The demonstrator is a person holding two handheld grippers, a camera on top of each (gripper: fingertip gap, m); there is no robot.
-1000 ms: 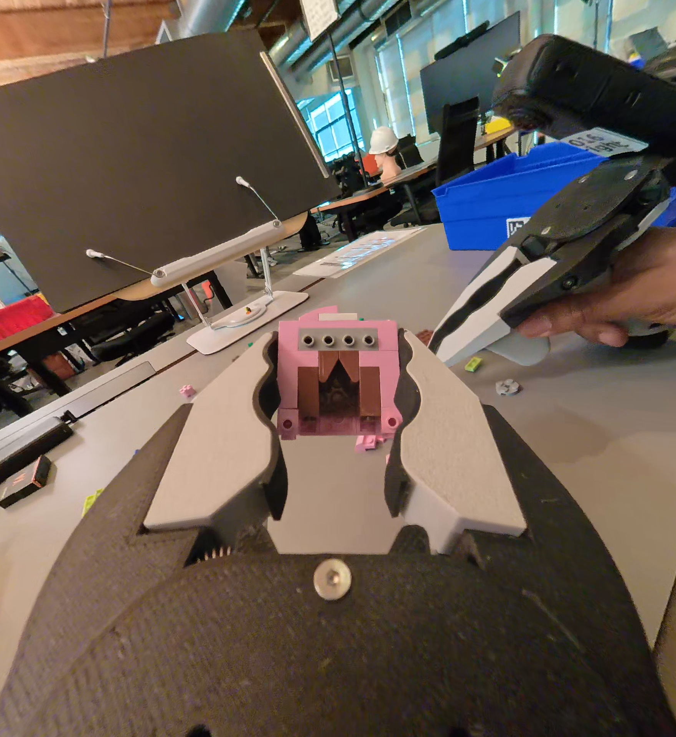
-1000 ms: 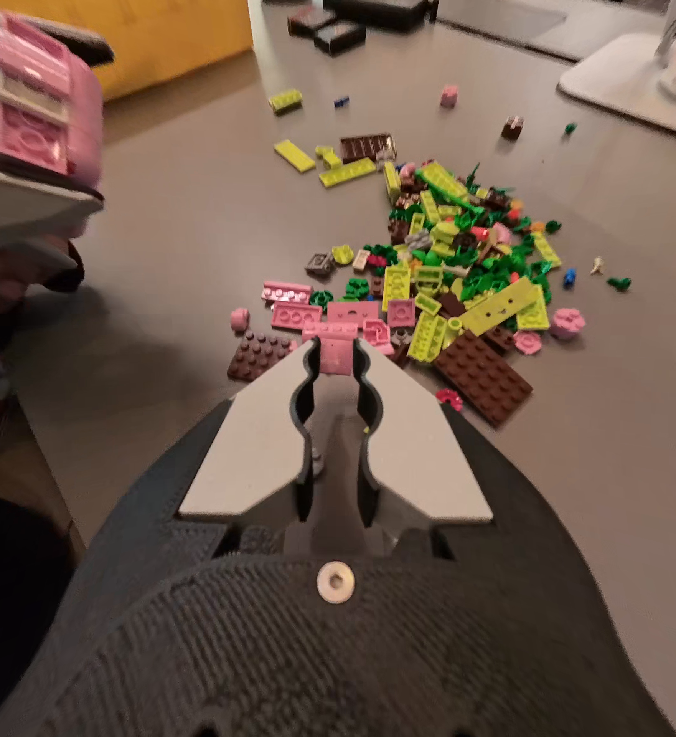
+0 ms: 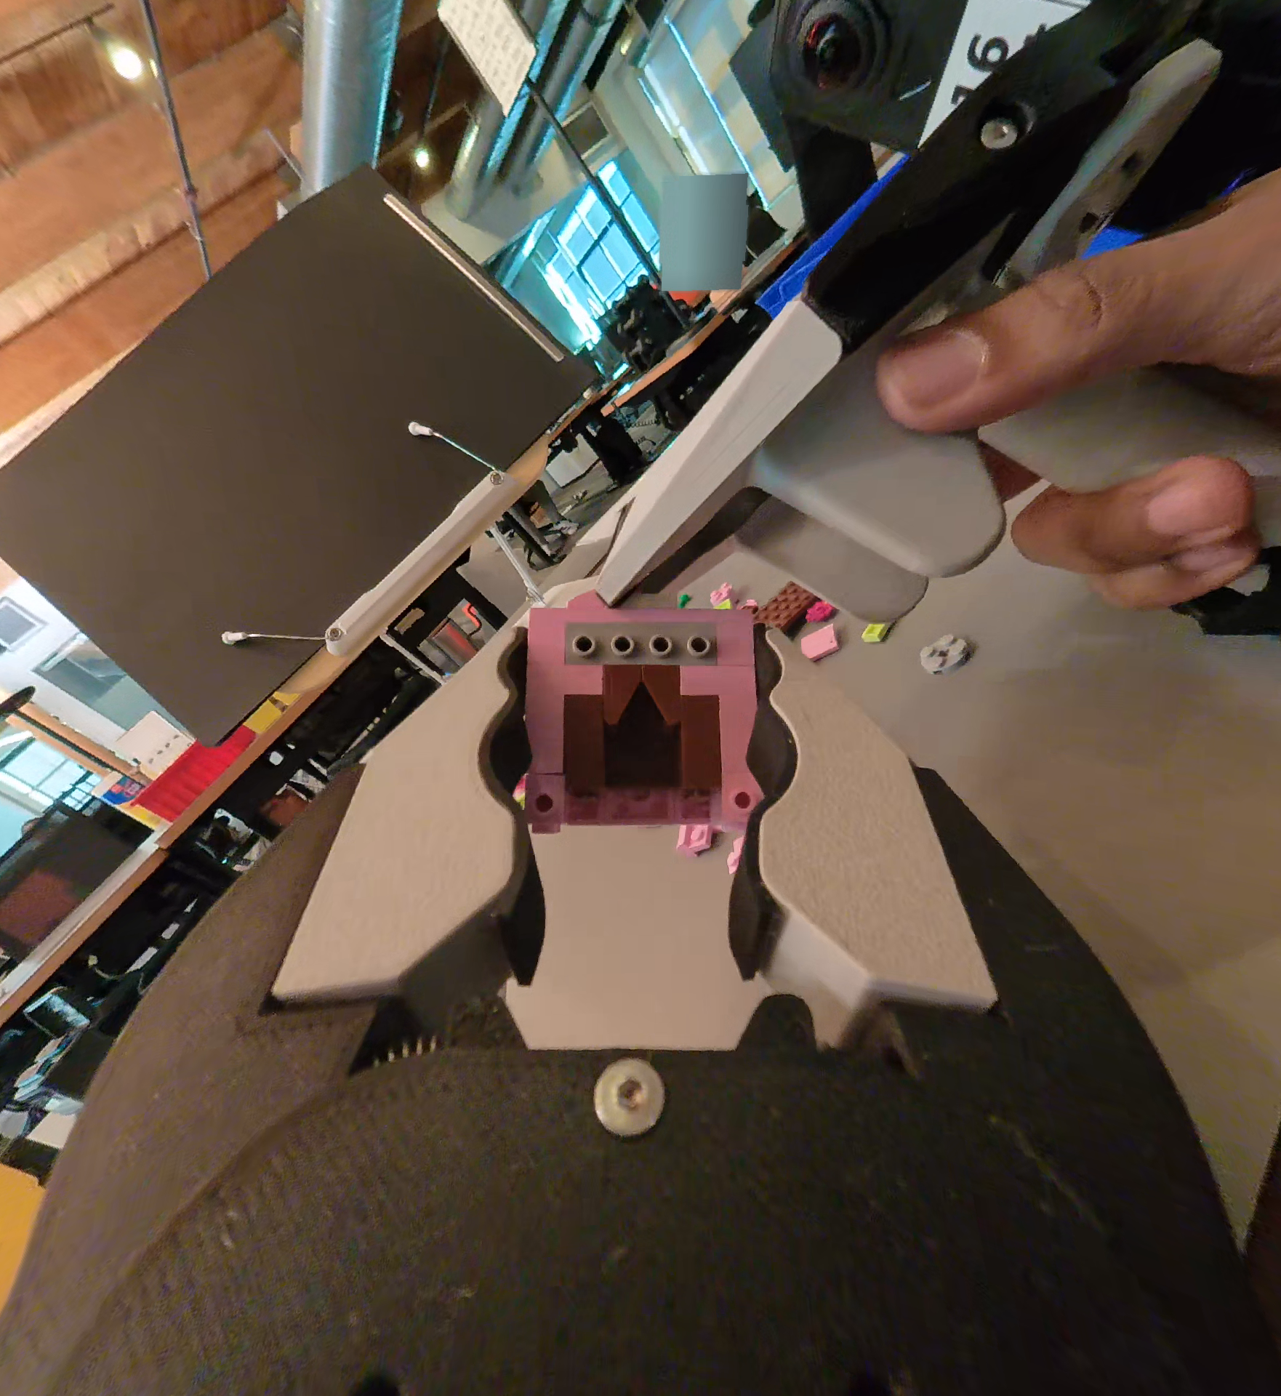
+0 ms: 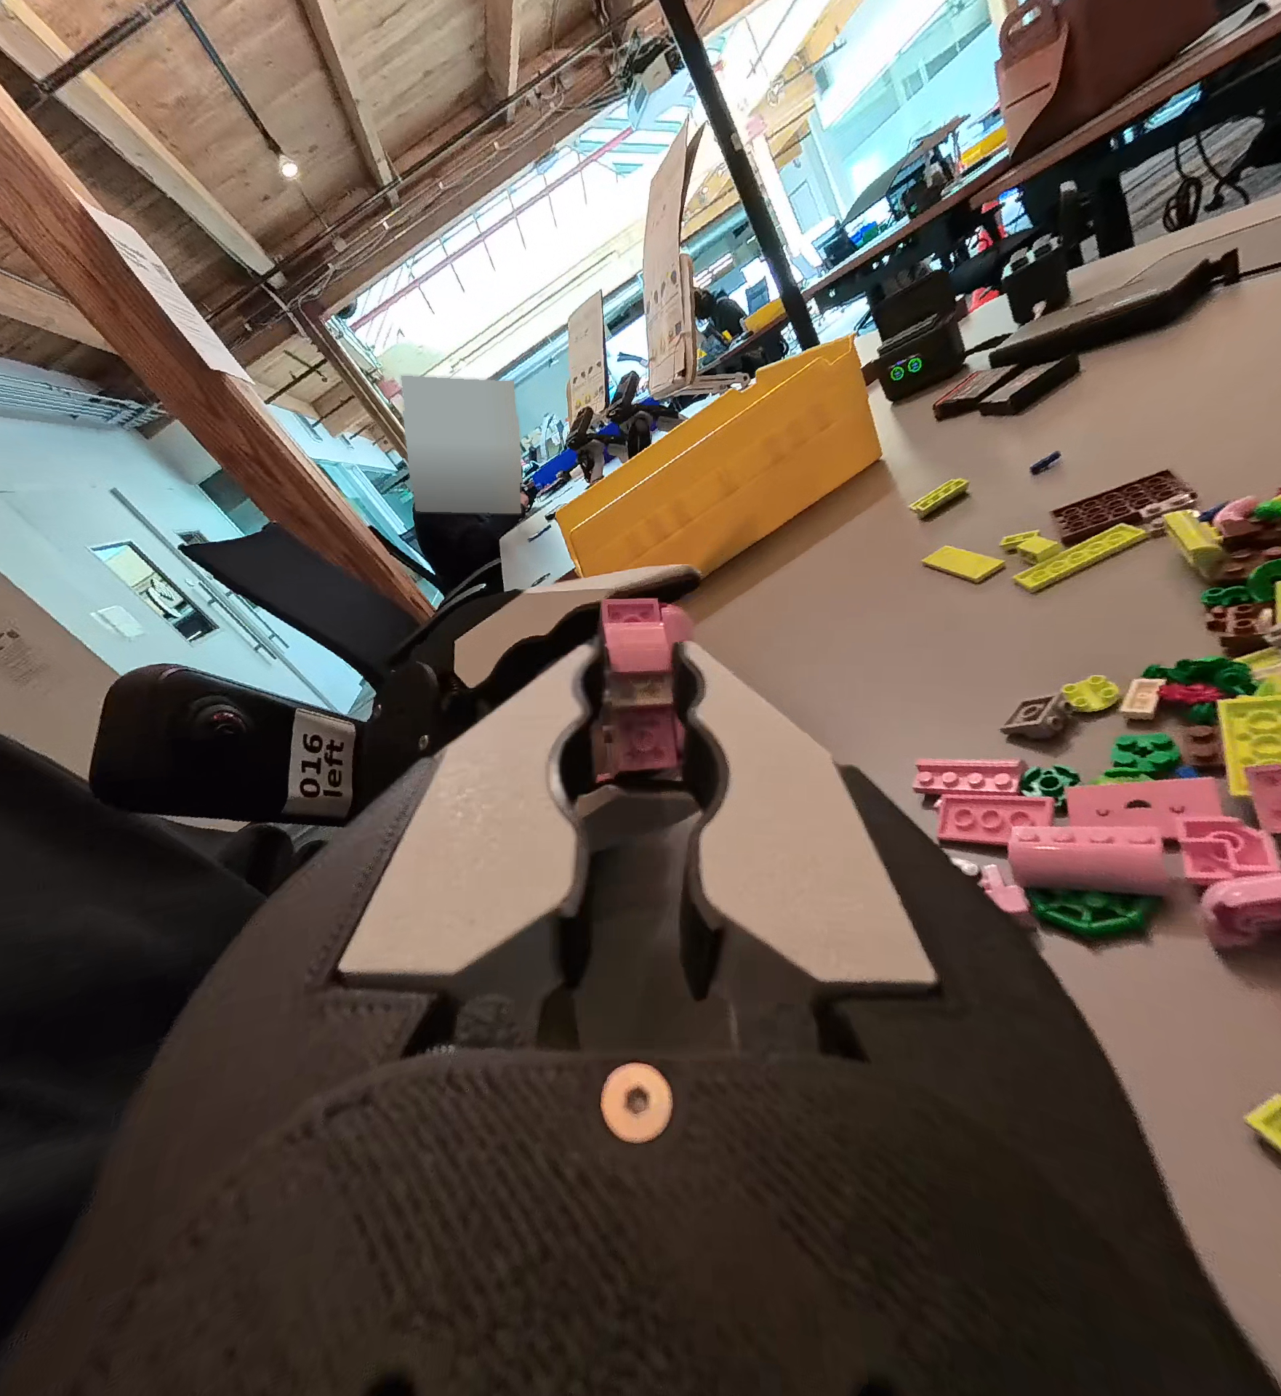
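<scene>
A: State of the left gripper [image 3: 641, 725]?

B: Clenched on a pink brick model [image 3: 641, 710]. Its two grey fingers [image 3: 426, 816] press the model's left and right sides. The model is lifted clear of the grey table [image 3: 1075, 793]; a grey strip with four holes runs across its top, and brown pieces frame a dark opening in its middle.

A: And the right gripper [image 4: 634, 680]?

B: Its fingertips touch the far top edge of the same model. In the right wrist view a pink piece [image 4: 636, 699] sits between its narrowly spaced fingers [image 4: 471, 831]. Whether they grip that piece or only rest against it, I cannot tell.

A: Surroundings?

B: A hand [image 3: 1151, 393] holds the right gripper's handle. A loose pile of bricks [image 4: 1211, 680], pink, lime, green and brown, lies on the table to the right. A yellow bin [image 4: 720, 468] stands at the far side.
</scene>
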